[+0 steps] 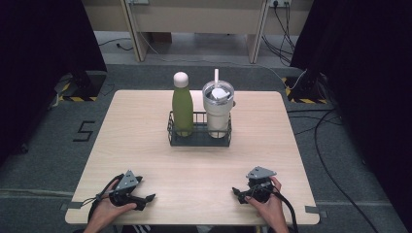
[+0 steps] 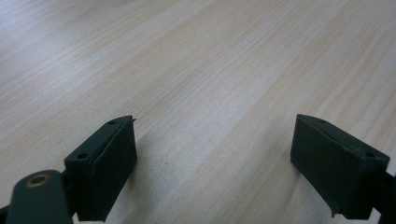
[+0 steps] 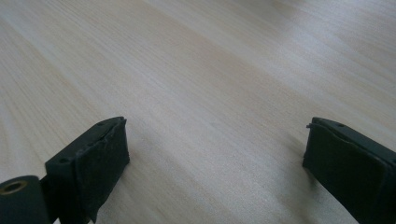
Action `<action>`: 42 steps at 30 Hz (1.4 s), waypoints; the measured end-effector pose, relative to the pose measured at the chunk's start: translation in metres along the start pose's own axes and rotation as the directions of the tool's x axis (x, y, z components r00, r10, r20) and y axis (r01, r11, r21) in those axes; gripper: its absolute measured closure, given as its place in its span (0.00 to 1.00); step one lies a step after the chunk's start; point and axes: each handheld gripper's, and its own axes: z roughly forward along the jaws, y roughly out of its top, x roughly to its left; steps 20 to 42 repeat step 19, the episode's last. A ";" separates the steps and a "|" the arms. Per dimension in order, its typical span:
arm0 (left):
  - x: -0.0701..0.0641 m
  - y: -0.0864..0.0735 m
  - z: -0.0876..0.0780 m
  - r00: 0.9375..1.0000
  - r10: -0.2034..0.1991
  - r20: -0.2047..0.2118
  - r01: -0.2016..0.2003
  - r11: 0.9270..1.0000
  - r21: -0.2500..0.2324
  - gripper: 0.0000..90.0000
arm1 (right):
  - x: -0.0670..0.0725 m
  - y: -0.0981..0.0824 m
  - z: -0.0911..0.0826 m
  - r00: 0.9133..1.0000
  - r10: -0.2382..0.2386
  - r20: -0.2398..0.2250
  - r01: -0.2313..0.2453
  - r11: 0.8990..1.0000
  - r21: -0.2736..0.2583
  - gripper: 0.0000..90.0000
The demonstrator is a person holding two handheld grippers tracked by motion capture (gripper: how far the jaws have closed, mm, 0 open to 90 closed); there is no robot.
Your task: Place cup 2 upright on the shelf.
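High view: the left claw (image 1: 145, 198) and the right claw (image 1: 239, 192) both rest low at the near edge of the counter (image 1: 145, 141), each in a hand, well apart from each other and from the black wire caddy (image 1: 199, 138) that stands past the middle of the counter. The left gripper view has its jaws parted over bare wood grain with nothing between them, and the right gripper view shows the same: jaws spread, nothing gripped. The caddy holds two drinks side by side: a green bottle (image 1: 182, 109) with a pale rounded cap on its left side, upright, and a cream tumbler (image 1: 217, 114) with a clear lid and a white straw on its right side, also upright. The two vessels stand near each other; whether they touch I cannot tell. What is inside either one is hidden, though a white shape shows under the tumbler's lid. The step in hand looks like the reach toward the caddy. To do it well, I judge each claw should take the vessel on its own side, come in level with the jaws wide enough to pass the body, grip above the wire rim, and lift straight up so the caddy is not dragged and the straw stays clear.
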 end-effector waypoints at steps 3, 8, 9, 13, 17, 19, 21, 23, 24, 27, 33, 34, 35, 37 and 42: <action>0.000 0.000 0.000 1.000 -0.001 0.002 0.001 1.000 -0.002 0.15 | 0.000 0.000 0.000 1.000 0.000 0.001 0.000 1.000 0.000 0.08; 0.000 0.000 0.000 1.000 -0.001 0.004 0.001 1.000 -0.001 0.15 | 0.000 0.000 0.000 1.000 -0.001 0.001 0.001 1.000 0.000 0.08; 0.001 0.000 0.000 1.000 -0.001 0.005 0.001 1.000 -0.001 0.15 | 0.000 0.000 0.000 1.000 -0.001 0.001 0.001 1.000 0.000 0.08; 0.001 0.000 0.000 1.000 -0.001 0.005 0.001 1.000 -0.001 0.15 | 0.000 0.000 0.000 1.000 -0.001 0.000 0.001 1.000 -0.001 0.08; 0.001 0.000 0.000 1.000 0.000 0.004 0.000 1.000 0.000 0.15 | 0.000 0.000 0.000 1.000 -0.001 0.000 0.001 1.000 -0.001 0.08; 0.001 0.000 0.000 1.000 0.000 0.004 0.000 1.000 0.000 0.15 | 0.000 0.000 0.000 1.000 -0.001 0.000 0.001 1.000 -0.001 0.08; 0.001 0.000 0.000 1.000 0.000 0.004 0.000 1.000 0.000 0.15 | 0.000 0.000 0.000 1.000 -0.001 0.000 0.001 1.000 -0.001 0.08; 0.001 0.000 0.000 1.000 0.000 0.004 0.000 1.000 0.000 0.15 | 0.000 0.000 0.000 1.000 -0.001 0.000 0.001 1.000 -0.001 0.08; 0.001 0.000 0.000 1.000 0.000 0.004 0.000 1.000 0.000 0.15 | 0.000 0.000 0.000 1.000 -0.001 0.000 0.001 1.000 -0.001 0.08; 0.001 0.000 0.000 1.000 0.000 0.004 0.000 1.000 0.000 0.15 | 0.000 0.000 0.000 1.000 -0.001 0.000 0.001 1.000 -0.001 0.08; 0.001 0.000 0.000 1.000 0.000 0.004 0.000 1.000 0.000 0.15 | 0.000 0.000 0.000 1.000 -0.001 0.000 0.001 1.000 -0.001 0.08; 0.001 0.000 0.000 1.000 0.000 0.004 0.000 1.000 0.000 0.15 | 0.000 0.000 0.000 1.000 -0.001 0.000 0.001 1.000 -0.001 0.08; 0.001 0.000 0.000 1.000 0.000 0.004 0.000 1.000 0.000 0.15 | 0.000 0.000 0.000 1.000 -0.001 0.000 0.001 1.000 -0.001 0.08; 0.001 0.000 0.000 1.000 0.000 0.004 0.000 1.000 0.000 0.15 | 0.000 0.000 0.000 1.000 -0.001 0.000 0.001 1.000 -0.001 0.08; 0.001 0.000 0.000 1.000 0.000 0.004 0.000 1.000 0.000 0.15 | 0.000 0.000 0.000 1.000 -0.001 0.000 0.001 1.000 -0.001 0.08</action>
